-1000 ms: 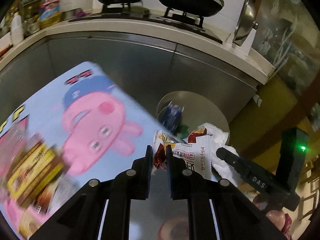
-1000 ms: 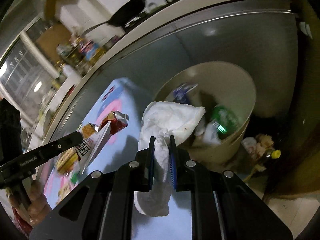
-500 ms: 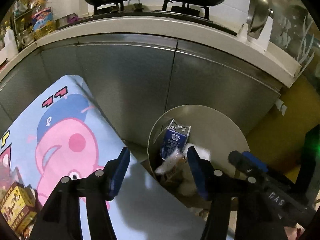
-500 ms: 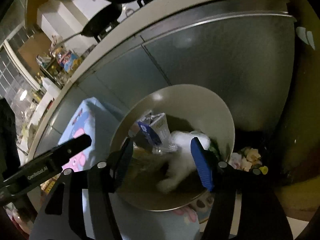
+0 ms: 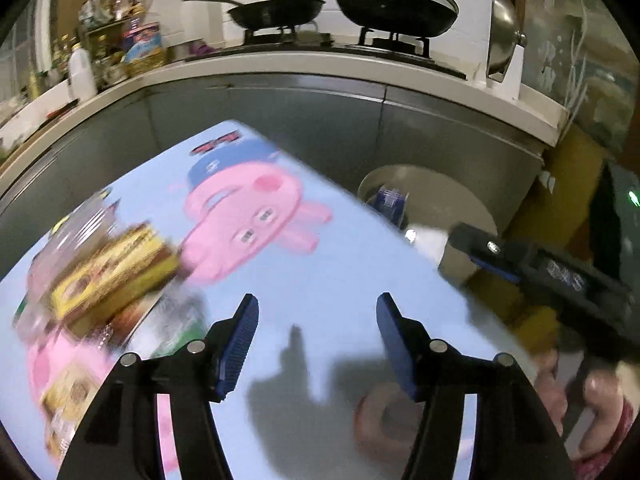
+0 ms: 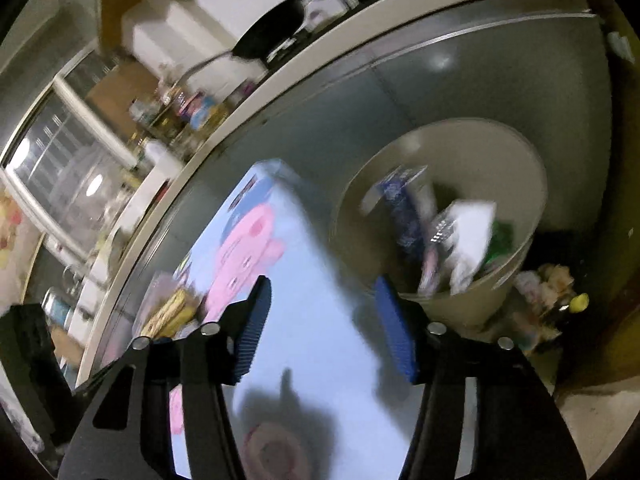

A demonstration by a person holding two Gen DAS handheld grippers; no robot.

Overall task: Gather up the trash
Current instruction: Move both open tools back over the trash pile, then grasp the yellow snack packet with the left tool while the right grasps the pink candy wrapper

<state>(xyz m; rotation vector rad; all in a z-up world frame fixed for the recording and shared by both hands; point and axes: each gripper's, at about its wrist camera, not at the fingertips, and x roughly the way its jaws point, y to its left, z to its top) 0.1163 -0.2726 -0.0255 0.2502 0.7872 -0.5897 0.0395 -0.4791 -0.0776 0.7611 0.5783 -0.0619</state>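
Snack boxes (image 5: 116,268) and crinkly wrappers (image 5: 80,392) crowd the far left of the cartoon-pig tablecloth (image 5: 320,280), blurred in both views; a yellow printed carton sits on top of the pile, with more packets below it toward the table's near edge. These look like the trash left to collect. They should be light; the carton is probably stiff enough to pinch across a short edge, while the film wrappers are likely soft and slippery, so a bunched fold or corner is the better place to take hold.

Right of the pile, the left gripper (image 5: 316,340) hangs over bare cloth with its blue pads spread wide and nothing between them. A faint pink printed ring (image 5: 384,416) lies on the cloth just below its right pad. Further right, the right gripper (image 6: 320,320) is likewise spread apart and empty, near the table's edge.

Past that edge, on the floor against the steel cabinet, stands the round beige bin (image 6: 516,160), holding a blue carton (image 6: 400,208), white paper (image 6: 468,236) and something green. Small scraps (image 6: 548,292) lie on the floor just beside it.
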